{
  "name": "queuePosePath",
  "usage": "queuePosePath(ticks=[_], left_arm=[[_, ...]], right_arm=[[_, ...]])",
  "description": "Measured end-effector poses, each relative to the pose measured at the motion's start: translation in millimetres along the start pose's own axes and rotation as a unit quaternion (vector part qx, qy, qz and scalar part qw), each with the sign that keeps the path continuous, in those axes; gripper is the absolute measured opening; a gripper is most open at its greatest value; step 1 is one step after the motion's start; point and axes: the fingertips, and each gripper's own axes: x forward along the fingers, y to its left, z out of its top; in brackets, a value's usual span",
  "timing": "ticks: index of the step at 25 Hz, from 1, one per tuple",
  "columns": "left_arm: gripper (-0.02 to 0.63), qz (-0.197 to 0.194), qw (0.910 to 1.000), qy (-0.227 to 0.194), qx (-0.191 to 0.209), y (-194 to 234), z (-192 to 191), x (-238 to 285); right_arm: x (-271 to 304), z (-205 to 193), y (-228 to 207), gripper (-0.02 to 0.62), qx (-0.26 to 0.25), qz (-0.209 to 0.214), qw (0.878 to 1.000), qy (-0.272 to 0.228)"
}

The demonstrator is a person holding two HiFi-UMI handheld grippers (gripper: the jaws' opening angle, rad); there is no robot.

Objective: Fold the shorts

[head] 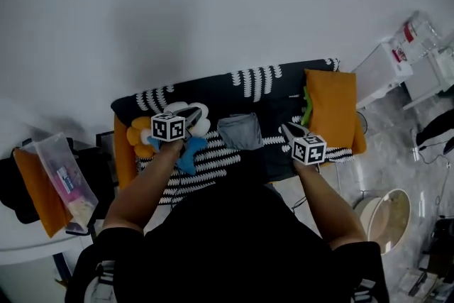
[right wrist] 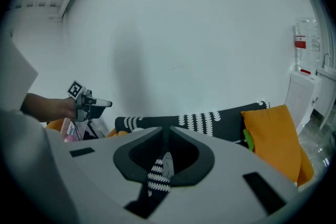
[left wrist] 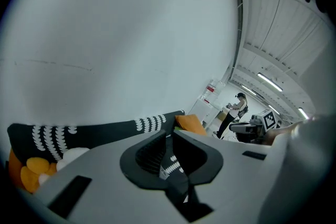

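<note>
both tools are up off the couch, operator. your left gripper (head: pixel 186 117) hangs at about nine o'clock of the small folded grey fabric shorts (head: pixel 240 131), your right gripper (head: pixel 291 131) at about four o'clock of them, and neither touches the shorts.

the shorts lie as a compact grey packet in the middle of the black couch cover with white scalloped stripes (head: pixel 213 85), flat on it, with both tools well clear.

in the left gripper view the fingers are drawn in to a thin slit and grip nothing – only a sliver of the striped cover shows through the gap (left wrist: pixel 169 139). the right gripper view reads the same (right wrist: pixel 164 134): fingers nearly together, nothing clamped, a strip of black-and-white pattern and a touch of grey visible past them.

each tool shows in the other's camera – the left one at nine o'clock in the right gripper view, the right one at three o'clock in the left gripper view – and no cloth hangs from either.

the flat orange fabric cushion (head: pixel 330 110) leans at two o'clock of the shorts, on the cover's far right end. the flower-shaped plush toy with orange, white and blue petals (head: pixel 190 152) sits under your left tool, around eight o'clock of the shorts.
</note>
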Motion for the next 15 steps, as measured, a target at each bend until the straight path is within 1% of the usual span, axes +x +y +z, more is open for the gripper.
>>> queuePosePath(ticks=[7,15], left_arm=[[0.058,-0.019,0.9996,0.012,0.016,-19.5,-3.2,0.9],[0.058,-0.037,0.9987,0.027,0.022,-34.6,-16.8,1.0]], right_arm=[[1.9,-2.4,15.2,0.037,-0.018,0.007,1.0,0.016],[-1.5,-2.8,26.3,0.037,-0.024,0.009,1.0,0.016]])
